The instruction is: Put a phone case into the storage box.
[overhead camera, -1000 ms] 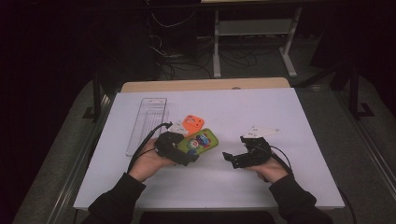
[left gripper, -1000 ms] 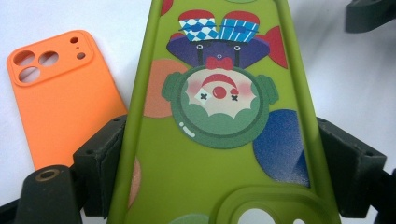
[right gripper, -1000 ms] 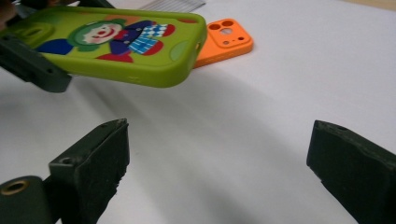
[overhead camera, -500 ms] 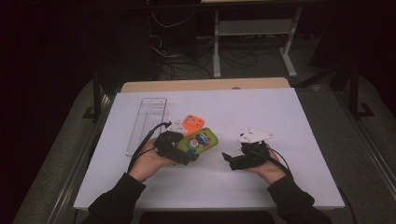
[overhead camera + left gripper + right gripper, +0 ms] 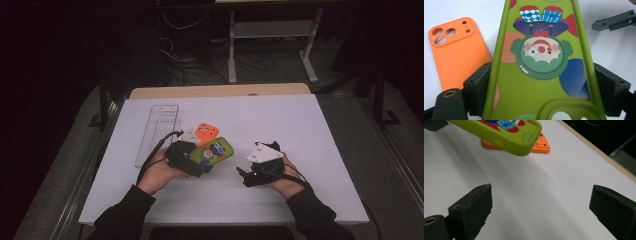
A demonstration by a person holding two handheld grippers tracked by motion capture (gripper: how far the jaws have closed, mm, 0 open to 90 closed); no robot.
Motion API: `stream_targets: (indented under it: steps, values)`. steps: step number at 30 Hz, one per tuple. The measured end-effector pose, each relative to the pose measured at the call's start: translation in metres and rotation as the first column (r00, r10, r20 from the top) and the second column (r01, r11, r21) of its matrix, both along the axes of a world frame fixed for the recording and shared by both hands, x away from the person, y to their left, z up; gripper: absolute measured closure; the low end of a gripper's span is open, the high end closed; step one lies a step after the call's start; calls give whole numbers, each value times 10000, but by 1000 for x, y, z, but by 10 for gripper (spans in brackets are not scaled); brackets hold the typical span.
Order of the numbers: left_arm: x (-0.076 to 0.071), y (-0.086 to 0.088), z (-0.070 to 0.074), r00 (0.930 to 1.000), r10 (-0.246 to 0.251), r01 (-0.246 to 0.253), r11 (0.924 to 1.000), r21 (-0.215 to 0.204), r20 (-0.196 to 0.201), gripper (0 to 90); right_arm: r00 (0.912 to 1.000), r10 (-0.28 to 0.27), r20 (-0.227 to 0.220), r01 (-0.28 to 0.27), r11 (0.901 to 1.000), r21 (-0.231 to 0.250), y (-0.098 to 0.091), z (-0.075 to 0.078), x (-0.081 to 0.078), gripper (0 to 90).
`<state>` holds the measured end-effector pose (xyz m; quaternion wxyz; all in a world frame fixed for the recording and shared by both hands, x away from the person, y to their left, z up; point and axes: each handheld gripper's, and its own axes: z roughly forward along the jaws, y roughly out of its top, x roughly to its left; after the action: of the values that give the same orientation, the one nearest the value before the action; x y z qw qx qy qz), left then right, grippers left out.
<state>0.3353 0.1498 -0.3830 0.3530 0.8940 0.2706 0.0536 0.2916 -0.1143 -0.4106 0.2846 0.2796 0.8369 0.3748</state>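
Observation:
My left gripper [image 5: 204, 161] is shut on a green phone case [image 5: 216, 150] printed with a clown. Its jaws press on the case's two long sides [image 5: 541, 62], and the case is lifted a little off the white table. An orange phone case [image 5: 206, 131] lies flat just behind it, partly under the green one [image 5: 504, 130]. In the left gripper view the orange case [image 5: 459, 47] lies to the left. My right gripper [image 5: 243, 175] is at the right, pointing toward the green case. Its jaws stand wide apart [image 5: 544, 212] with bare table between them.
A long clear plastic tray [image 5: 157, 132] lies at the left of the white table top [image 5: 300, 120]. The wooden far edge [image 5: 220, 91] borders a dark floor with cables and a stand. The tip of the right gripper [image 5: 614, 21] shows in the left gripper view.
The right gripper has turned a little, and its pale top plate shows more. The left gripper and the green case have kept still.

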Motion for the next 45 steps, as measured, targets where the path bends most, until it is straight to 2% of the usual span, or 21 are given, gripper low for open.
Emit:
stream_targets:
  steps: [5, 6, 7, 14, 15, 20, 25, 28, 30, 31, 32, 34, 36, 38, 39, 40, 41, 42, 43, 44, 45]
  values:
    - [0, 0, 1, 10000, -78, 78, 9999, 94, 31, 151, 9982, 57, 593, -24, 9984, -557, 1, 1, -3, 37]
    - [-2, -3, -1, 9998, 177, -179, 9996, -203, -83, 151, 9973, 84, 731, -37, 9980, -633, 1, 1, -3, 37]
    - [-1, -2, 0, 10000, 3, -4, 10000, 47, 61, 151, 9973, 84, 731, -37, 9980, -633, 1, 1, -3, 37]
    - [1, -4, 0, 9999, -72, 71, 10000, 45, 132, 151, 9886, 416, 1447, -186, 9874, -1570, 4, -1, -6, 33]
    - [1, -3, 1, 9999, -22, 21, 10000, 46, 140, 151, 9801, 631, 1884, -221, 9770, -2123, 4, -1, -7, 33]
    - [1, -3, 0, 10000, 30, -30, 10000, -61, 67, 152, 9658, 882, 2438, -215, 9644, -2635, 8, -2, -10, 31]
    - [1, -3, 1, 9995, -206, 204, 9997, 106, 253, 151, 9375, 1239, 3252, -66, 9406, -3394, 17, -5, -16, 29]
    - [-1, -3, 1, 9999, 60, -58, 9999, -125, 149, 151, 9185, 1647, 3596, -109, 9194, -3932, 19, -4, -17, 28]
    - [-1, -3, 1, 9999, -18, 20, 9999, -169, 133, 151, 9015, 1929, 3873, -60, 9006, -4345, 21, -4, -17, 28]
    - [-1, -3, 1, 10000, 24, -24, 9998, -212, 38, 151, 8872, 2073, 4123, 35, 8904, -4553, 22, -5, -17, 28]
    - [-1, -2, 1, 10000, 4, -3, 9998, -221, 27, 151, 8872, 2073, 4123, 35, 8904, -4553, 22, -5, -17, 28]
    - [-1, -2, 2, 10000, -90, 91, 9998, -192, 4, 151, 8698, 2346, 4340, 132, 8683, -4959, 25, -6, -20, 28]
    - [0, -2, 3, 9997, -231, 231, 9997, 14, 101, 151, 8501, 2517, 4625, 222, 8604, -5092, 27, -7, -21, 29]
    - [-1, -4, 2, 10000, -26, 28, 9996, -275, 56, 151, 8438, 2540, 4728, 294, 8577, -5133, 28, -8, -22, 29]
    - [-1, -4, 2, 10000, -38, 40, 9996, -276, 67, 151, 8155, 3201, 4822, 217, 8157, -5780, 29, -7, -21, 29]
    - [-1, -4, 2, 10000, -40, 42, 9996, -273, 61, 152, 8269, 2940, 4794, 336, 8251, -5640, 31, -10, -23, 29]
    - [-1, -4, 2, 10000, 11, -10, 9995, -329, 43, 152, 8269, 2940, 4794, 336, 8251, -5640, 31, -10, -23, 29]
    - [-1, -4, 2, 10000, 6, -5, 9995, -330, 34, 151, 8055, 3141, 5026, 500, 8090, -5856, 33, -12, -24, 29]
    - [-1, -4, 2, 10000, -65, 66, 9997, -249, 43, 151, 8055, 3141, 5026, 500, 8090, -5856, 33, -12, -24, 29]
    - [-1, -4, 2, 9999, -119, 120, 9997, -203, 49, 152, 7890, 3306, 5178, 557, 8009, -5962, 35, -12, -25, 29]
    - [0, -4, 3, 9998, -165, 166, 9997, -191, 54, 152, 7890, 3306, 5178, 557, 8009, -5962, 35, -12, -25, 29]
